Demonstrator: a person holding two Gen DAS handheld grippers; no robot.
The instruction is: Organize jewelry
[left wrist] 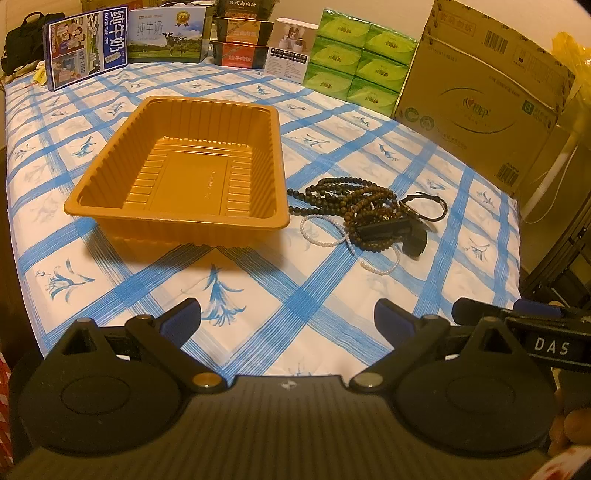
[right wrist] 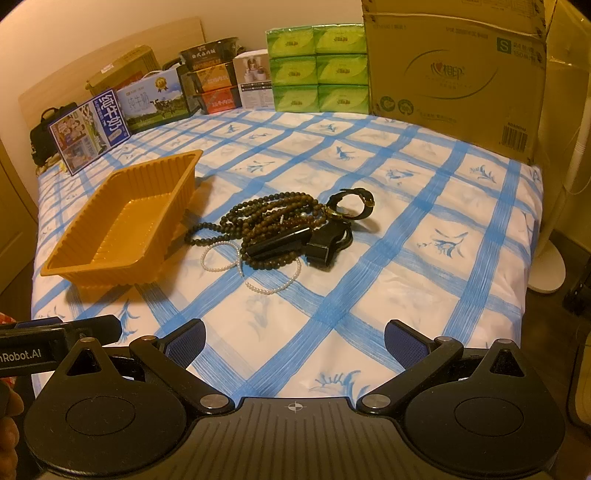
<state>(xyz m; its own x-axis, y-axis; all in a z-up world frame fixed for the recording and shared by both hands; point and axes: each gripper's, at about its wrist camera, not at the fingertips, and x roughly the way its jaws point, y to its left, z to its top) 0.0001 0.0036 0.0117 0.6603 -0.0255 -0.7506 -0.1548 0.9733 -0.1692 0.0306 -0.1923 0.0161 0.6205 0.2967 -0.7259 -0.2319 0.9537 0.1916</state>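
Observation:
An orange plastic tray (left wrist: 110,173) (right wrist: 66,262) stands on the blue-checked cloth with nothing in it. Right of it lies a tangled heap: brown bead strings (left wrist: 351,195) (right wrist: 266,214), a white pearl strand (left wrist: 321,236) (right wrist: 273,288), a black watch (left wrist: 424,206) (right wrist: 354,203) and a black clip-like piece (left wrist: 391,230) (right wrist: 280,243). My left gripper (left wrist: 288,321) hovers open near the front edge, short of the tray and the heap. My right gripper (right wrist: 295,339) also stands open, in front of the heap, holding nothing.
Along the back stand milk cartons (left wrist: 88,44) (right wrist: 92,129), stacked food boxes (left wrist: 240,33) (right wrist: 214,81), green tissue packs (left wrist: 358,55) (right wrist: 317,70) and a large cardboard box (left wrist: 480,99) (right wrist: 454,74). A white fan base (right wrist: 546,266) stands off the right edge.

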